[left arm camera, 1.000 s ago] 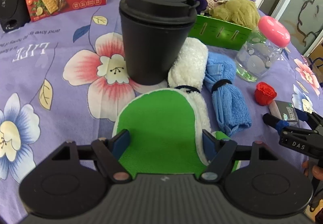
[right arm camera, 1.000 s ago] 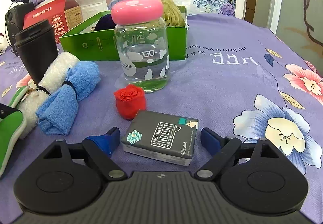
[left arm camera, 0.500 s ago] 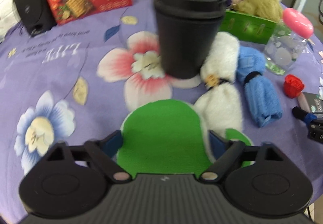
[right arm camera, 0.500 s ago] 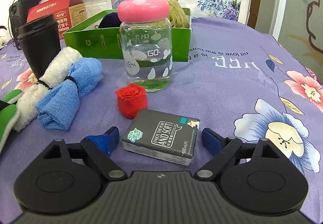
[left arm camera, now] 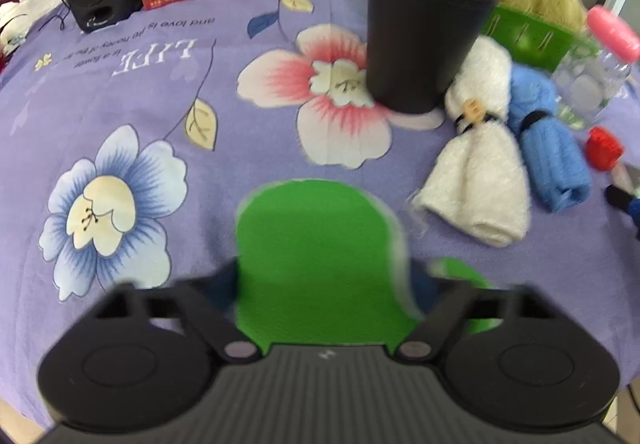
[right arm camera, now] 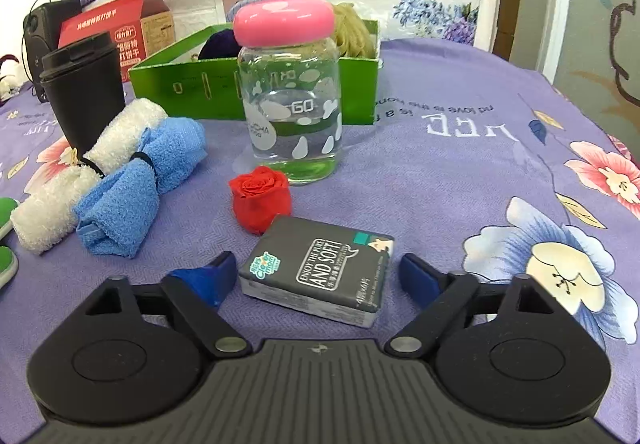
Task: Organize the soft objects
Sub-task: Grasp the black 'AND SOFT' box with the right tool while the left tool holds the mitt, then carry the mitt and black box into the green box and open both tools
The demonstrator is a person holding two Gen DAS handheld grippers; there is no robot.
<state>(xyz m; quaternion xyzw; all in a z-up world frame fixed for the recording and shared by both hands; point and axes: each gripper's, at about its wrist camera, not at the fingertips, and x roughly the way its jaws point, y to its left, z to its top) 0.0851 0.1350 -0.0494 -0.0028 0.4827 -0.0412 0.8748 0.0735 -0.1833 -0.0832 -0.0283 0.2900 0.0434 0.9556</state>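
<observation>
Left claw [left arm camera: 324,284]: jaws closing around the green insole [left arm camera: 320,252]; its sides sit right at the pads, though blur hides whether they press yet.
Right claw [right arm camera: 314,276]: jaws closing, the tissue pack [right arm camera: 320,268] between them with a gap on each side, so nothing is pinched.
Landmark: the black cup [left arm camera: 424,28] standing on the desk [left arm camera: 160,92].
Near the cup: the white towel roll [left arm camera: 480,156] touches its base; the blue towel roll [left arm camera: 552,152] lies just beside the white one, on the side away from the cup.
Further from the cup: the red rose [right arm camera: 260,200] and the glass jar [right arm camera: 292,96] beyond the blue roll; the green box [right arm camera: 200,84] behind the cup.
Done: the box already holds a tan fluffy thing [right arm camera: 354,30] and something dark purple.
Left: insole, both towel rolls, the tissue pack and probably the rose are not yet in the box, so I judge the task under halfway.
Changed: a second ago the insole's tip lay against the cup and the white roll; now it sits well apart from both. The right claw stood wider then.
</observation>
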